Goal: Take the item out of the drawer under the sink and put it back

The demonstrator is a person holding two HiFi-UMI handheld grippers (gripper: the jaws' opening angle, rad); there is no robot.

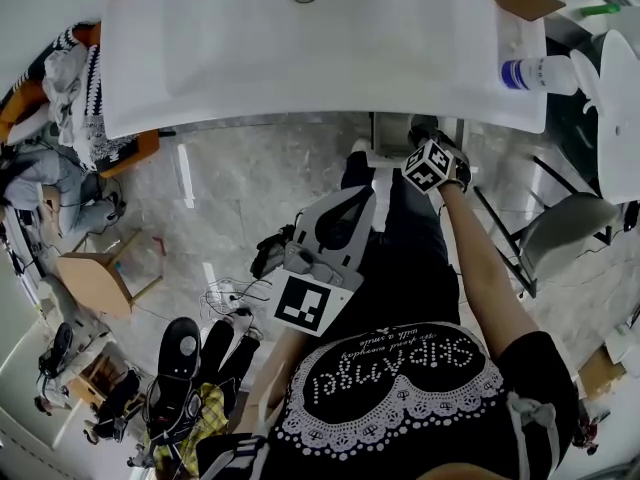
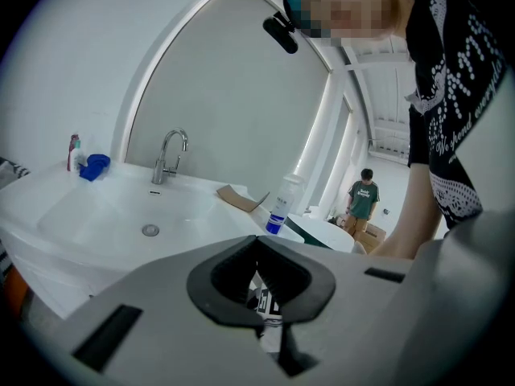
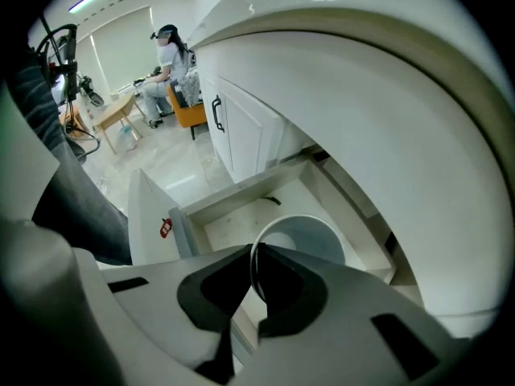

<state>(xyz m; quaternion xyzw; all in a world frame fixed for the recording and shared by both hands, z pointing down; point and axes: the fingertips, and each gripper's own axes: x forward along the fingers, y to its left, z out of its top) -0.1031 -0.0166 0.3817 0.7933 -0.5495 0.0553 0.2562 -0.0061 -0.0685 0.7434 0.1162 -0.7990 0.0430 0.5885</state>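
Grey marbled floor, small wooden table, orange chair, white cabinet doors

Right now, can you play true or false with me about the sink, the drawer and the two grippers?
1. The right gripper pinches the rim of the white bowl. True.
2. The drawer under the sink is pushed shut. False: it is pulled open, and the bowl shows inside its walls.
3. The left gripper holds the bottle. False: its jaws are together with nothing between them, and the bottle stands upright on the sink top.
4. A piece of cardboard lies on the sink top beside the bottle. True.
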